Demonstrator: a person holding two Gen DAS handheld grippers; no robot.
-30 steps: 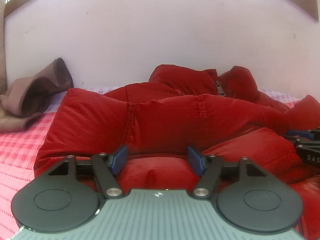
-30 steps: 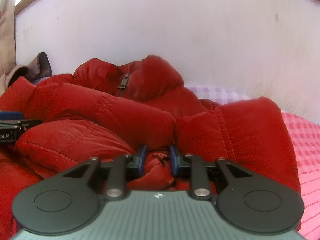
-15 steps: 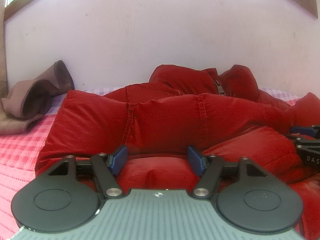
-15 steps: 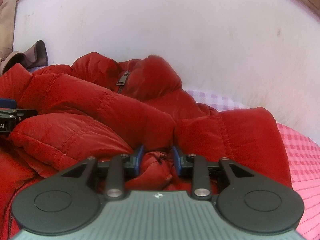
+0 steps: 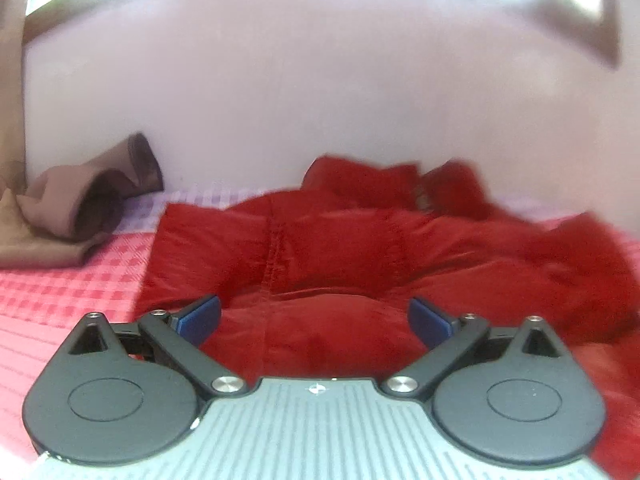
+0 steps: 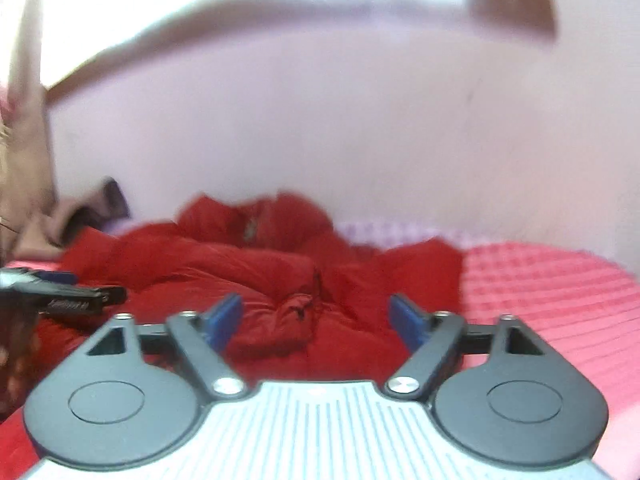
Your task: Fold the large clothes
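Observation:
A puffy red jacket (image 5: 360, 264) lies bunched on a pink checked bedspread (image 5: 60, 292), its zipper near the far wall. It also shows in the right wrist view (image 6: 224, 272). My left gripper (image 5: 316, 320) is open and empty, raised just above the jacket's near edge. My right gripper (image 6: 316, 320) is open and empty above a crumpled fold of the jacket (image 6: 288, 320). The left gripper also shows at the left edge of the right wrist view (image 6: 68, 300). Both views are blurred.
A brown garment (image 5: 80, 208) lies heaped at the far left against the pale wall (image 5: 320, 100). The bedspread is bare to the right of the jacket (image 6: 540, 280). A wooden window frame (image 6: 512, 4) runs along the top.
Both grippers have opened wide and pulled back and up from the jacket. The right gripper let go of the fold it was pinching. The jacket has settled lower on the bed.

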